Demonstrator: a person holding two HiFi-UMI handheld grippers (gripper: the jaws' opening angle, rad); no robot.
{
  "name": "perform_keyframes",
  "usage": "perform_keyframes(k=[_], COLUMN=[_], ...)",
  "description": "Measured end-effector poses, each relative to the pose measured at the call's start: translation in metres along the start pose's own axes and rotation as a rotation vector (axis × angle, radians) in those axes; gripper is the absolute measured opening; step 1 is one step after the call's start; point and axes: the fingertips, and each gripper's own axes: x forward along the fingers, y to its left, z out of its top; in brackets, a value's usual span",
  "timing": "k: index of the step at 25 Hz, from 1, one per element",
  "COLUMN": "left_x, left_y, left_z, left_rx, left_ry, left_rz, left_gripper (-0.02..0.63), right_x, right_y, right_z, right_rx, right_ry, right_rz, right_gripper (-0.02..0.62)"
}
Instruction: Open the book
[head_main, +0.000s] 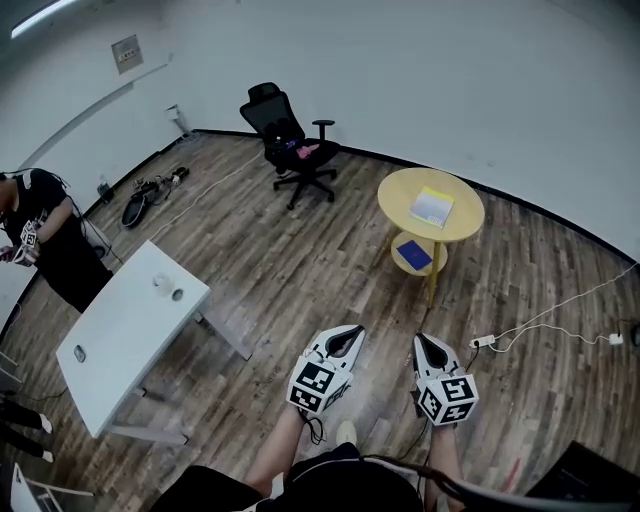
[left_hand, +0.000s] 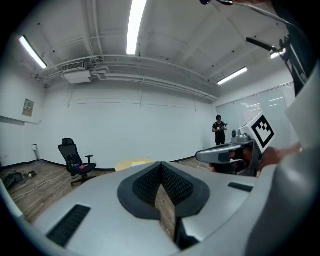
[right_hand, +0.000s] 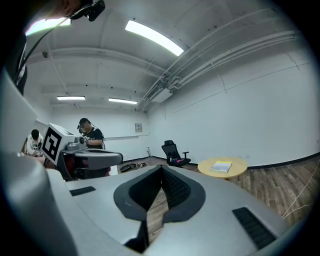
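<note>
Book (head_main: 432, 206) lies central on the surface (head_main: 398, 199), well apart from the closed, empty left tongs (head_main: 346, 338) and right tongs (head_main: 429, 345), so best approach first, then pinch only the cover's edge.

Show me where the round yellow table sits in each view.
Head view: round yellow table at upper right.
Left gripper view: low, left of centre, a thin sliver.
Right gripper view: right of centre.
Shared landmark: black office chair, left of the table in every view.
</note>
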Motion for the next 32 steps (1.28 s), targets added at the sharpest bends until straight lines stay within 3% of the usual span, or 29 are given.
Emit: perform_keyframes(k=[9, 22, 32], left_x=[0.055, 0.111, 0.218], left_y=[0.095, 0.164, 0.229], left_z=[0.010, -0.008, -0.002], left_rx=[-0.008, -0.038, -0.017], left_ry=[-0.018, 0.014, 0.024], left_rz=[0.013, 0.047, 0.049], left_gripper=[-0.003, -0.002, -0.002], right_x=[0.106, 0.193, 0.298], right_y=[-0.019, -0.051, -0.126], right_z=[0.021, 0.018, 0.026], right_rx=[-0.013, -0.024, -0.015], right_ry=[-0.006, 0.027, 0.032], right_rz=[0.002, 0.035, 0.049], right_gripper=[0.005, 0.005, 0.005])
